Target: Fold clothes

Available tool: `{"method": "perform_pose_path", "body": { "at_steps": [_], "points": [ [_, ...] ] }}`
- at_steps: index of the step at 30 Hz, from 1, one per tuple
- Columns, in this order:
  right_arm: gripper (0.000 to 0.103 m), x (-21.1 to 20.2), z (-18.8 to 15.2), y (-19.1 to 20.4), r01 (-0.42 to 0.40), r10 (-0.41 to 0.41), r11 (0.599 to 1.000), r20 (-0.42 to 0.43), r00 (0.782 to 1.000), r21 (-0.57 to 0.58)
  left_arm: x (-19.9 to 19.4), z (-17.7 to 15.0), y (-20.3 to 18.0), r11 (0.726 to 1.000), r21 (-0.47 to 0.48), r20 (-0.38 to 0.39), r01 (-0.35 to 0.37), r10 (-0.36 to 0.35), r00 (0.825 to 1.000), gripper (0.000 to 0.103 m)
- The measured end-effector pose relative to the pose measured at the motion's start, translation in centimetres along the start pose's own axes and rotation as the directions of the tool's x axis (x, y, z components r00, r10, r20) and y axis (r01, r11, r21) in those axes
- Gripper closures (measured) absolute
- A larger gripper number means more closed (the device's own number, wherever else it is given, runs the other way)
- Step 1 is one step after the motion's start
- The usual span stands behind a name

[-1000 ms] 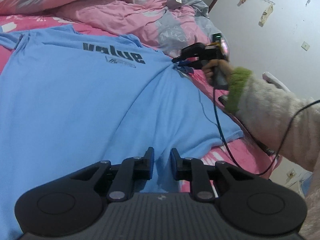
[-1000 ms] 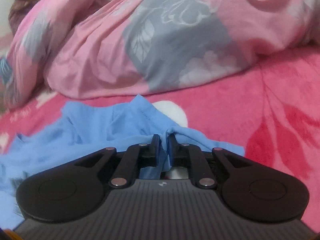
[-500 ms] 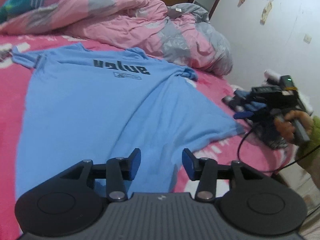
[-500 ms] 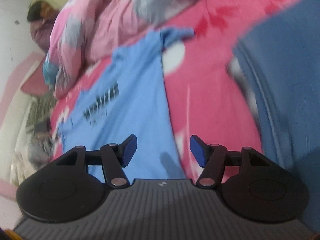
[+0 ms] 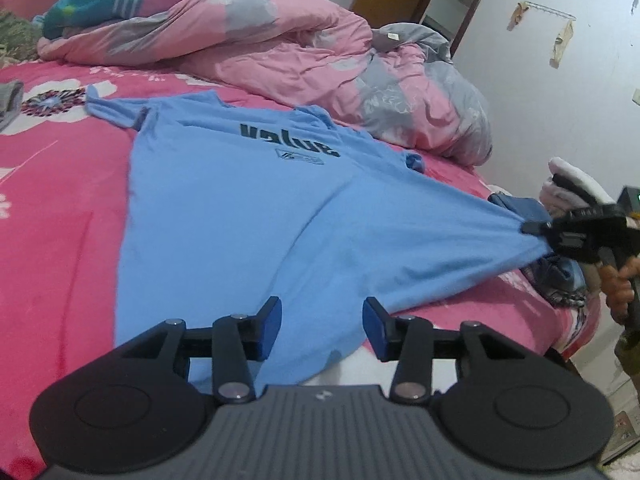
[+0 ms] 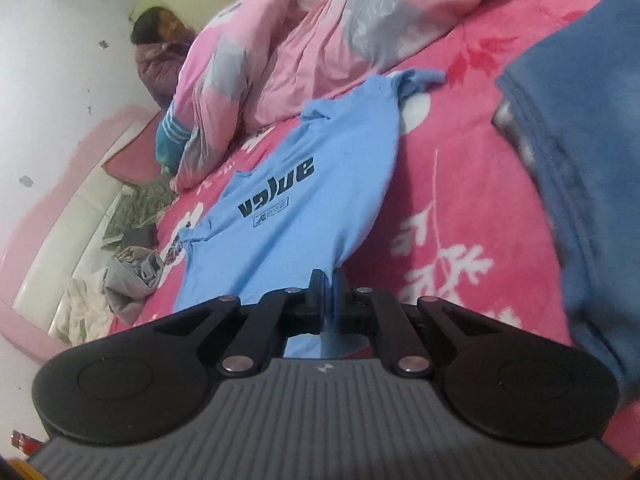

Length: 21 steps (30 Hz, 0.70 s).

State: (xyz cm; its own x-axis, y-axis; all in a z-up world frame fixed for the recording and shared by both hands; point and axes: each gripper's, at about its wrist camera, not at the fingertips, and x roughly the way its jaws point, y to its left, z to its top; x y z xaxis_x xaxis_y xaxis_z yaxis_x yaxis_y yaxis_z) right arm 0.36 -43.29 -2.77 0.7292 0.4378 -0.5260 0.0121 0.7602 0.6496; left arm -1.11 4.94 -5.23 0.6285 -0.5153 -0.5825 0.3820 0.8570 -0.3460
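A light blue T-shirt point(image 5: 248, 208) with dark "value" lettering lies spread on the pink bed. My left gripper point(image 5: 322, 322) hovers open over the shirt's near hem, nothing between its blue pads. My right gripper point(image 6: 328, 296) is shut on the shirt's bottom corner. In the left wrist view the right gripper point(image 5: 532, 227) shows at the far right, pulling that corner taut off the bed's edge. In the right wrist view the blue T-shirt point(image 6: 296, 200) stretches away from the closed jaws.
A crumpled pink and grey quilt point(image 5: 304, 60) is heaped along the far side of the bed. A dark blue garment point(image 6: 580, 140) lies at the right. Other clothes point(image 6: 132, 272) lie near the headboard. A person point(image 6: 160, 40) sits at the bed's far corner.
My right gripper let go of the sleeve, swung open to the bottom hem and shut on its corner. My left gripper opened and pulled back from the shirt.
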Motion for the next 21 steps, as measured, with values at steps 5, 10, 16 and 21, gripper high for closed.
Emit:
{"method": "perform_pose_path", "body": {
  "at_steps": [5,10,16,21],
  "points": [
    [0.101,-0.1,-2.6,-2.5,0.049,-0.046,0.995,-0.037,0.998,0.088,-1.1,-0.5,0.7,1.000,-0.027,0.003,-0.017,0.017,1.000,0.058],
    [0.096,0.2,-4.7,-4.2,0.115,-0.112,0.985,-0.035,0.993,0.125,-1.6,-0.9,0.9,0.998,-0.045,0.004,-0.040,0.040,0.999,0.055],
    [0.075,-1.2,-5.2,-3.8,0.161,-0.167,0.981,0.043,0.985,0.110,-2.2,-1.0,0.8,0.996,-0.053,0.014,-0.066,0.067,0.998,0.046],
    [0.071,-2.6,-5.1,-2.1,0.205,-0.208,0.978,0.117,0.971,0.038,-2.7,-1.0,0.5,0.995,-0.053,0.016,-0.087,0.088,0.996,0.039]
  ]
}}
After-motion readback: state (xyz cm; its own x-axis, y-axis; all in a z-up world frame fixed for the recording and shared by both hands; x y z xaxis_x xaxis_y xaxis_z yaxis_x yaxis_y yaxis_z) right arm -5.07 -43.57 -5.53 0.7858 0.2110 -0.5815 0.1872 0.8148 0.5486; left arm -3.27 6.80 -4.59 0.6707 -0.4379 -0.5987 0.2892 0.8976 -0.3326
